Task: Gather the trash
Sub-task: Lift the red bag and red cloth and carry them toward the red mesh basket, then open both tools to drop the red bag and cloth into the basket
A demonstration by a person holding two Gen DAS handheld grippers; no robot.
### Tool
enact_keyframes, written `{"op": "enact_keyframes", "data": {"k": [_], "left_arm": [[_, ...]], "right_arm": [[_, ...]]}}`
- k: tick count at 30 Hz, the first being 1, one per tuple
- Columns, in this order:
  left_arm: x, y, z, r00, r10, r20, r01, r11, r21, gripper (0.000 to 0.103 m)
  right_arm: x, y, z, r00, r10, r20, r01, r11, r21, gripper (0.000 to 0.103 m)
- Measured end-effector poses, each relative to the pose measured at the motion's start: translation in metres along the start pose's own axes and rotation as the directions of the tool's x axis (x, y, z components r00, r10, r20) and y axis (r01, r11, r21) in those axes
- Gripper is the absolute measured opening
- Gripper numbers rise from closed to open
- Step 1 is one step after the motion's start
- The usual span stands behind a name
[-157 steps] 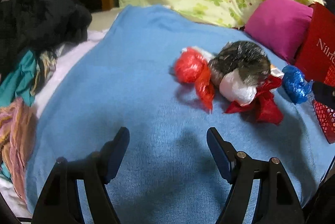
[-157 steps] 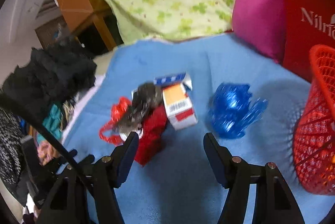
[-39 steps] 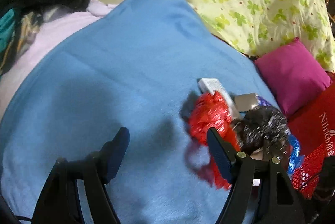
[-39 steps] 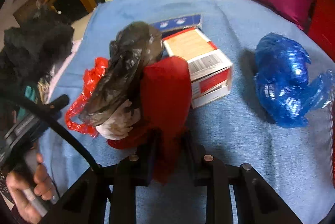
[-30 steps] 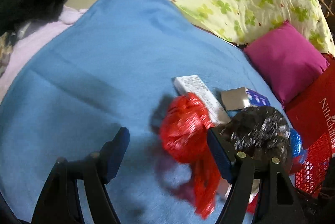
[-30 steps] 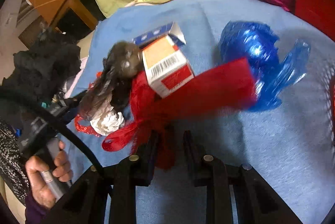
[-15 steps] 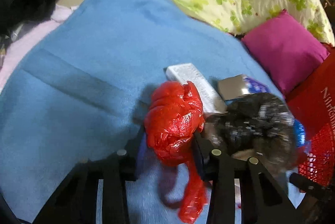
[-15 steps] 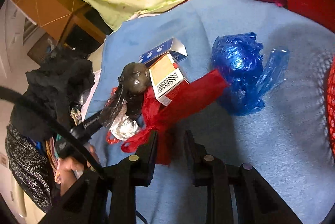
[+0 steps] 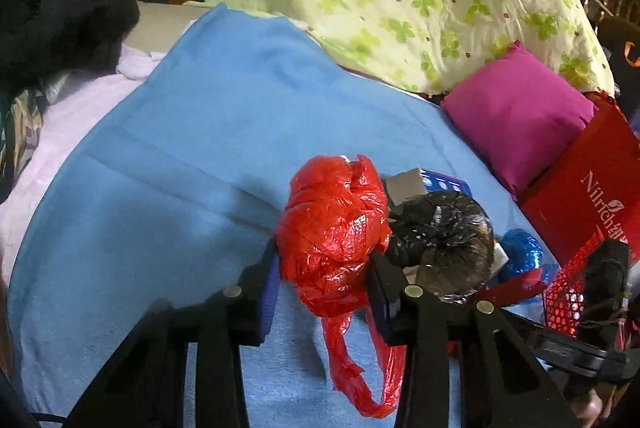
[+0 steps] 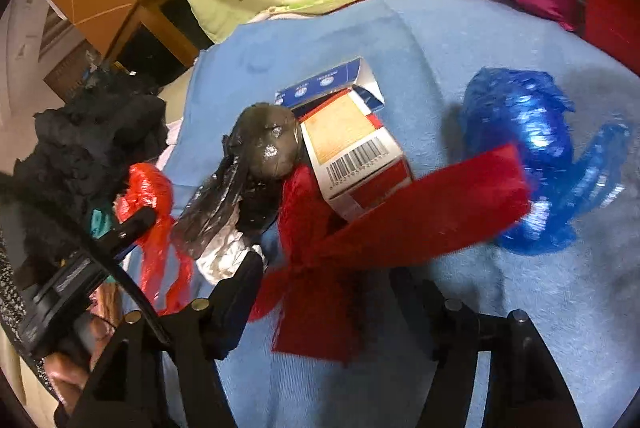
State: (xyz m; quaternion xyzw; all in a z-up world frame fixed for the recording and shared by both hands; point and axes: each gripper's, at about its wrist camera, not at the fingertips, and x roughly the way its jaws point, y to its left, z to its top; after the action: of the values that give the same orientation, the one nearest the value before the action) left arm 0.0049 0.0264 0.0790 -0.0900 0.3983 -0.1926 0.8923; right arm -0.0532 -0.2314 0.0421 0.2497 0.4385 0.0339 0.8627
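left gripper (image 9: 324, 280) is clamping the red plastic bag (image 9: 334, 228) between its two pads, jaws narrowed to about a third of their reach. the crumpled bulk is bulging up and forward past the fingertips, and a loose tail is hanging down below them toward the blue blanket (image 9: 180, 156). the bag's long axis is running roughly up-down in the left wrist view, in line with the fingers.

right gripper (image 10: 320, 288) is opening; jaws are standing about half apart. the red ribbon-like scrap (image 10: 400, 220) is lying between and ahead of the fingers, blurred, one strip reaching up-right toward the blue plastic bag (image 10: 524, 164). the pads are not looking pressed on it any more; judging it is slipping free, though the blur is hiding the exact contact.

still lying on the blanket: black plastic bag (image 10: 256, 164) just left of the scrap, touching the cardboard box (image 10: 356, 156), with a flattened blue-and-white carton (image 10: 332, 84) behind that.

red mesh basket (image 9: 568, 288) is showing at the right edge of the left wrist view, beyond the black bag. the right hand is the nearer one to it; the left hand's load is needing to travel rightward over the pile. risk, as i judge it: the dangling tail is catching the black bag on the way across.
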Motion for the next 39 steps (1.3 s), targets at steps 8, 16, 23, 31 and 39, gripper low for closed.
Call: {"op": "enact_keyframes", "data": {"k": [8, 16, 23, 31, 39], "left_arm": [[-0.014, -0.003, 0.0, 0.999, -0.015, 0.041, 0.014, 1.0, 0.027, 0.041], [-0.027, -0.021, -0.008, 0.995, -0.045, 0.086, 0.037, 0.995, 0.089, 0.041], [-0.054, -0.053, -0.029, 0.985, -0.106, 0.137, 0.086, 0.985, 0.147, 0.042], [-0.074, -0.121, -0.043, 0.969, -0.23, 0.09, 0.206, 0.954, 0.216, 0.042], [-0.086, -0.217, -0.037, 0.933, -0.354, 0.061, 0.316, 0.89, 0.329, 0.043]], "right_arm": [[0.018, 0.02, -0.004, 0.997, -0.076, -0.026, 0.075, 0.996, -0.049, 0.033], [-0.031, 0.008, -0.005, 0.999, -0.021, 0.037, 0.023, 0.998, -0.052, 0.031], [-0.097, -0.017, -0.006, 0.987, 0.04, 0.157, -0.031, 0.998, -0.057, 0.031], [-0.181, -0.051, -0.006, 0.934, 0.091, 0.346, -0.09, 0.996, -0.018, 0.031], [-0.253, -0.096, -0.016, 0.849, 0.027, 0.527, -0.047, 0.999, 0.024, 0.032]]}}
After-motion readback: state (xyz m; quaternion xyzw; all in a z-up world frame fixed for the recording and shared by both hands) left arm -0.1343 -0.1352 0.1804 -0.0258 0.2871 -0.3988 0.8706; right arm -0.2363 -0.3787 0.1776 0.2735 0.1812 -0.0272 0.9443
